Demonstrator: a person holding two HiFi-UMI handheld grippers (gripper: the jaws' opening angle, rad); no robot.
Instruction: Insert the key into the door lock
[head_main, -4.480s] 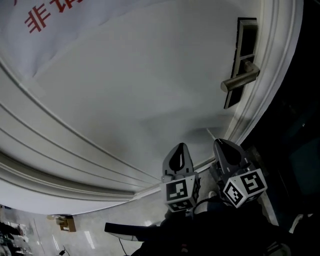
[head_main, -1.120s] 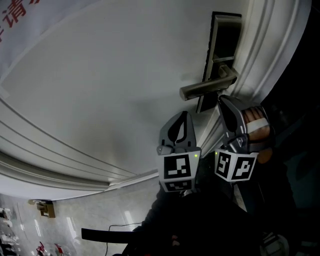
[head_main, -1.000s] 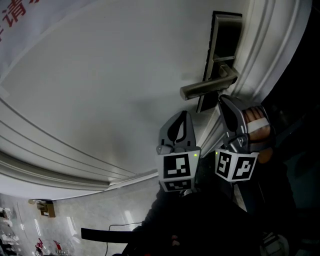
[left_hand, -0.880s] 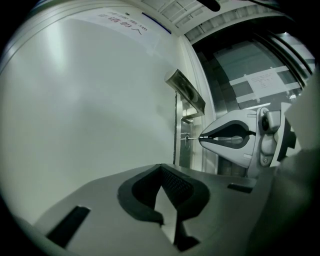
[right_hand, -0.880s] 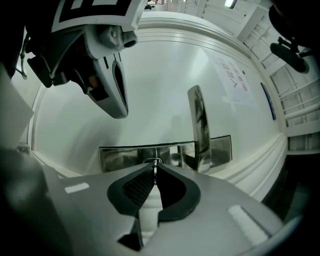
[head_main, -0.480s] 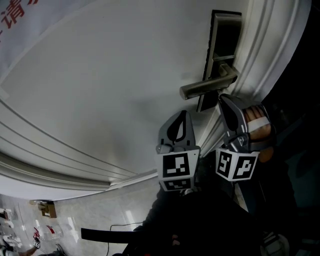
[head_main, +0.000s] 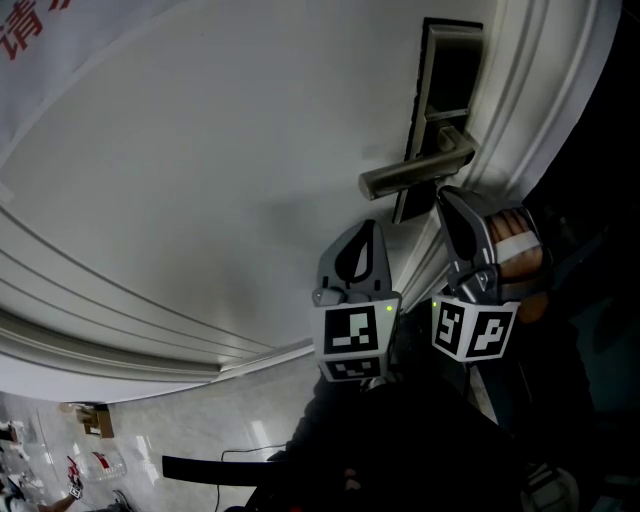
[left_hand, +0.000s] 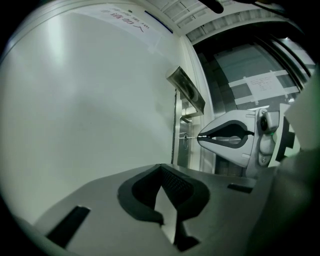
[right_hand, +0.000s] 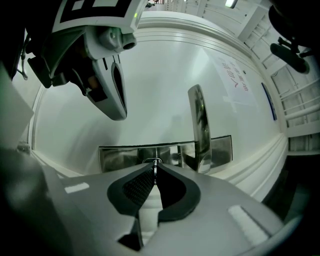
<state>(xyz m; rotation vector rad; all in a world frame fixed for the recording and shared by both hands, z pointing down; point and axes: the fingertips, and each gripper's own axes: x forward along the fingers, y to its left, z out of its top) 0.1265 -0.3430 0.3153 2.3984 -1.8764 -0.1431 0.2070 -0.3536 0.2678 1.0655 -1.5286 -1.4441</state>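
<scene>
The steel lock plate (head_main: 447, 105) with its lever handle (head_main: 415, 172) sits on the white door (head_main: 220, 170). My right gripper (head_main: 444, 196) is just below the handle, shut on a small metal key (right_hand: 155, 162). In the left gripper view the key (left_hand: 192, 136) pokes from the right gripper (left_hand: 200, 136) and its tip meets the keyhole (left_hand: 185, 137). How deep it sits is hidden. My left gripper (head_main: 371, 227) hovers beside it to the left, off the door, shut (left_hand: 161, 168) with nothing held.
Raised door-frame mouldings (head_main: 545, 110) run along the right of the lock, with a dark area beyond them. A white sheet with red print (head_main: 30, 30) is stuck on the door at upper left. Pale floor tiles (head_main: 200, 450) and a dark cable show below.
Since 4.5 s ago both grippers have risen to the lock and the right one has come under the handle. Over the last second nothing visibly moves.
</scene>
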